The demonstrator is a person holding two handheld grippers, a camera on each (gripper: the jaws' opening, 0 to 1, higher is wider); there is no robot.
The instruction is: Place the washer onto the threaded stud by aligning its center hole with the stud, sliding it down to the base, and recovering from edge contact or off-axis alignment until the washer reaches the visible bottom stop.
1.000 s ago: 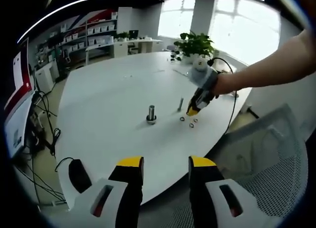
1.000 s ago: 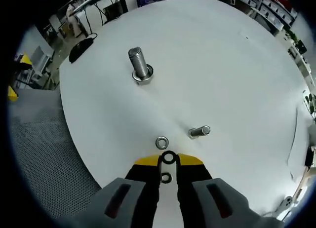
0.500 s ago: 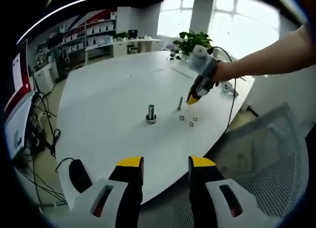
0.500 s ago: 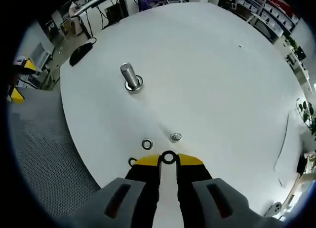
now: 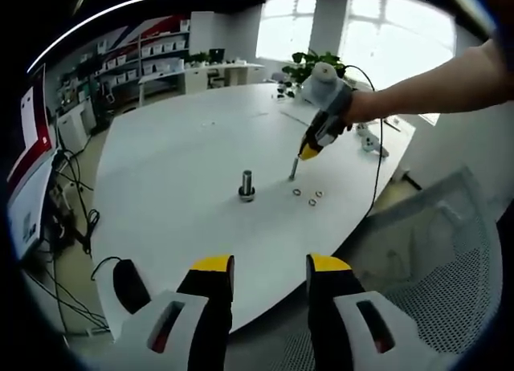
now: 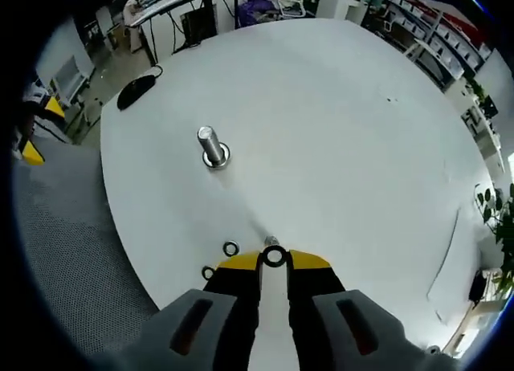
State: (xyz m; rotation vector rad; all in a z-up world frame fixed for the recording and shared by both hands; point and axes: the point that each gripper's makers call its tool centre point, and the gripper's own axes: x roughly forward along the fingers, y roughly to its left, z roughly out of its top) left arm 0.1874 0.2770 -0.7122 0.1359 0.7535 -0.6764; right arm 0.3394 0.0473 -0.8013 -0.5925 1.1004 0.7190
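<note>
White and round, the surface (image 5: 185, 154) sits in a bright office with shelving on the far wall and a potted plant (image 5: 315, 66) by the windows. From my left gripper (image 5: 261, 268) I see its fingers spread apart with nothing between them, hanging off the near edge above a mesh chair (image 5: 434, 258). The threaded stud (image 5: 246, 185) stands upright mid-surface, its shaft bare. My right gripper (image 6: 274, 258) has its fingers pinched on a washer (image 6: 274, 257) at the yellow tips, held above the surface, well apart from the stud. A smaller bolt (image 5: 293, 169) stands just under those tips, and two loose washers (image 6: 230, 248) lie beside it. A black mouse (image 6: 137, 90) rests near the surface's edge.
</note>
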